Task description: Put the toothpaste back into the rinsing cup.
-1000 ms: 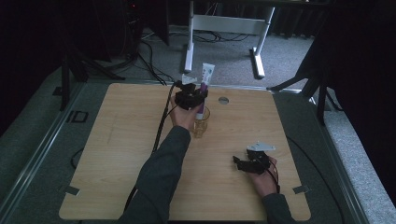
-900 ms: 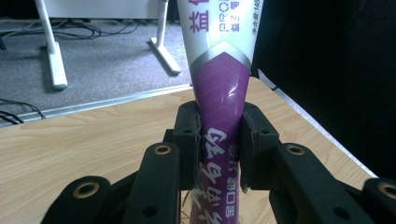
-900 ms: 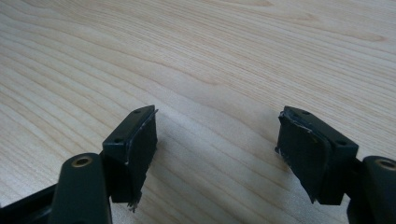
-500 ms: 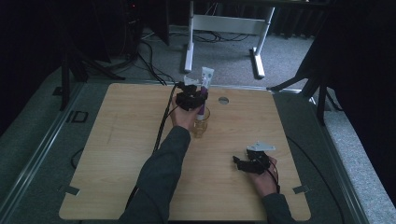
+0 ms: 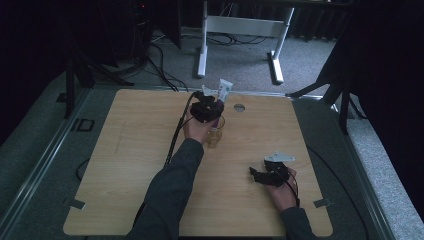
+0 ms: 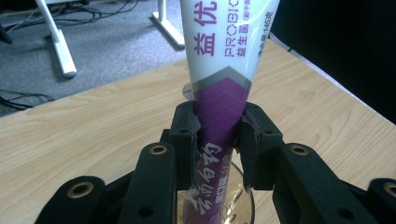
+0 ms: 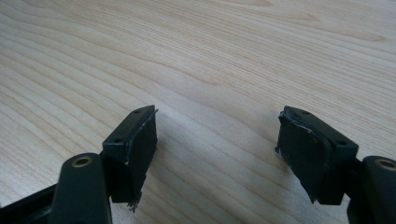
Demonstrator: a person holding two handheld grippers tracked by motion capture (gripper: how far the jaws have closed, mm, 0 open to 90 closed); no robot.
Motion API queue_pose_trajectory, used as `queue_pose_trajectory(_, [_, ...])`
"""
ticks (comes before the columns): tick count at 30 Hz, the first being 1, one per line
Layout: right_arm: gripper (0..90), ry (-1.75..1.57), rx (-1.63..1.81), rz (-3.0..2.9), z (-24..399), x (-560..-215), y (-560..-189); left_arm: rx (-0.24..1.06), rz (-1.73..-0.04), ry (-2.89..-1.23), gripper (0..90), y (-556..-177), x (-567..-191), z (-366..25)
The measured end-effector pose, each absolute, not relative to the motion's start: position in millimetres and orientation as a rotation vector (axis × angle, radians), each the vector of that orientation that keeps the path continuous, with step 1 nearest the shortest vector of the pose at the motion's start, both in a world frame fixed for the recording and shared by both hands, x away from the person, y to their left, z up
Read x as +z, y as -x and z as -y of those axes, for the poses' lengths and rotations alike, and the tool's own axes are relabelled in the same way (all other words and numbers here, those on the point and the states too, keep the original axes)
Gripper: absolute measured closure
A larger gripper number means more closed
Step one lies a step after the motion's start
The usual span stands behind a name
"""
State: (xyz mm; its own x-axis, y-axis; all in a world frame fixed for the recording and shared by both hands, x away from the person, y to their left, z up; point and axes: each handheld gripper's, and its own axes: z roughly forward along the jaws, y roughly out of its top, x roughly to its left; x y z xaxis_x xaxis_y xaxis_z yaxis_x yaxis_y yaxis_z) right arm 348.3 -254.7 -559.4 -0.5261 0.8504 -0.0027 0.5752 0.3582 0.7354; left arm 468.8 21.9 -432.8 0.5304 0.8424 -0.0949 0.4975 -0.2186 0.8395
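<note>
Purple-and-white plastic toothpaste tube (image 6: 224,93) stands in my clear glass cup (image 5: 216,135); left gripper (image 6: 219,140) has been loosening while still pinching it. Released tilted, it may topple the cup. Right gripper (image 7: 217,154) rests open, empty.

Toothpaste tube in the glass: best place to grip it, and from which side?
Grip the toothpaste tube on its purple lower body just above the glass rim, tongs coming level across its width. It stands upright, flaring wide toward the top, and that narrower part fits between the pads.
</note>
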Motion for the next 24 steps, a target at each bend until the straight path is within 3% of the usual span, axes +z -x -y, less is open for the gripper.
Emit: queue_pose_trajectory(24, [28.2, -1.245, 0.98, -2.242, 254.6, -559.4, -348.5, 0.496, -1.097, -2.003, 67.2, -457.5, -452.2, -26.5])
